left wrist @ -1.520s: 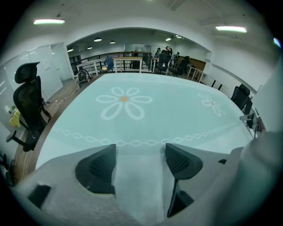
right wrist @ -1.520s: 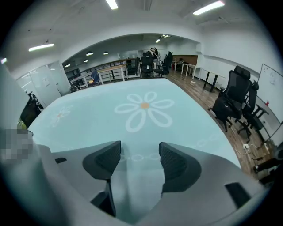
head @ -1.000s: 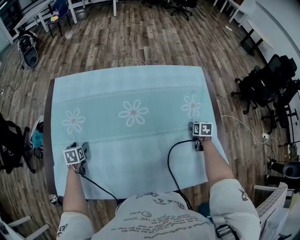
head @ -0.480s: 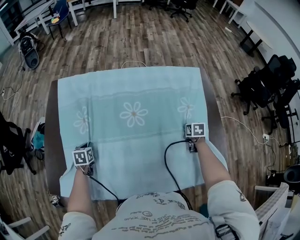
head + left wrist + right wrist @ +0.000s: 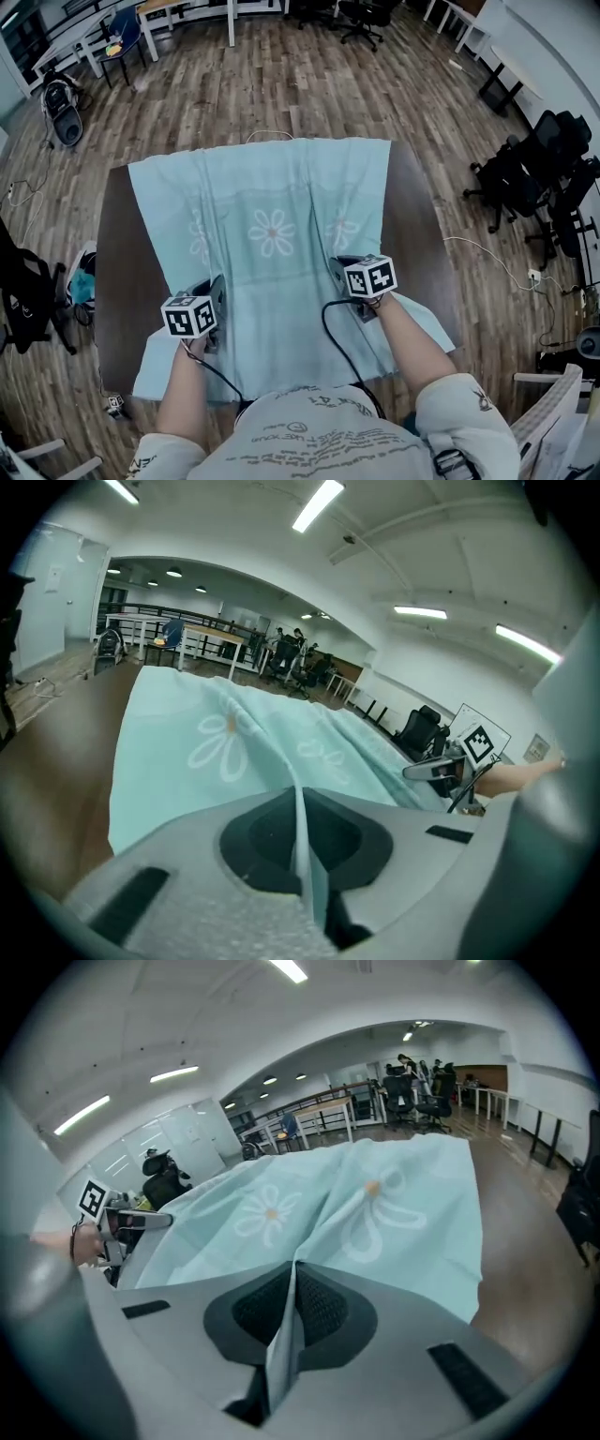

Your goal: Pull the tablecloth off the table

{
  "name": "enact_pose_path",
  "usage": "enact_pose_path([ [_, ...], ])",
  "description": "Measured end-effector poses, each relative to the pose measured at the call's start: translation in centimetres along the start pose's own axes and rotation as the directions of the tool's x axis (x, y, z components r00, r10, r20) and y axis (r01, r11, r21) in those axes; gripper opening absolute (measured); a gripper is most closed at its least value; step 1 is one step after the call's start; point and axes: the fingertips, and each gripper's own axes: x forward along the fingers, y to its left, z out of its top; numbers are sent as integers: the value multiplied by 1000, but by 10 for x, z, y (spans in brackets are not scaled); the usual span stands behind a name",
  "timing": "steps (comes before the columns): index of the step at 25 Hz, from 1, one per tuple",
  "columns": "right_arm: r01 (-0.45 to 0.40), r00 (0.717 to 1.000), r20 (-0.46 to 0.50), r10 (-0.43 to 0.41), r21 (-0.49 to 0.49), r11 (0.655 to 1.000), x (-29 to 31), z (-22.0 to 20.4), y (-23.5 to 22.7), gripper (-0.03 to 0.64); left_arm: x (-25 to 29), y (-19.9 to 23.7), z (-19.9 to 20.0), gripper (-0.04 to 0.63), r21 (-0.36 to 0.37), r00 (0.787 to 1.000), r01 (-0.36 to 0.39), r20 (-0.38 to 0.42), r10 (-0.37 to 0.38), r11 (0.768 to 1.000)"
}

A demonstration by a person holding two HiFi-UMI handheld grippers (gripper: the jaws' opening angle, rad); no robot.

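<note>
A pale blue tablecloth [image 5: 272, 211] with white daisies lies bunched toward the middle of a dark brown table [image 5: 117, 281]. Its near edge hangs over the front. My left gripper [image 5: 214, 298] is shut on a raised fold of the tablecloth [image 5: 234, 742] near the front left. My right gripper [image 5: 339, 274] is shut on another fold of the tablecloth [image 5: 375, 1213] near the front right. In each gripper view a thin pleat of cloth runs up between the closed jaws. Both folds pull ridges across the fabric. Bare tabletop shows on both sides.
Wooden floor surrounds the table. Black office chairs [image 5: 530, 164] stand to the right, a black bag [image 5: 23, 291] to the left, white desks [image 5: 178, 11] at the back. Black cables [image 5: 342, 352] run from the grippers toward the person's body.
Both grippers closed on the cloth and moved inward toward each other and up. The cloth gathered into folds, narrowing and uncovering the table's left and right sides.
</note>
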Motion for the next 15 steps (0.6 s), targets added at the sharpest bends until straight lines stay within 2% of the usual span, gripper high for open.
enact_pose_path([
  [4,-83,995,54,85,-45,996,-8,27,52,14,-12,-30,29,8,23,995,78,55,-79,997],
  [8,-151,980,118,162,-96,984,-21,51,98,14,-25,-63,53,8,111,985,137,91,-148,984],
  [10,-189,967,153,206,-120,975,-31,62,123,14,-33,-82,60,8,144,975,184,101,-199,972],
  [15,-264,926,223,303,-191,946,-67,85,172,14,-61,-128,79,8,174,938,283,158,-310,943],
])
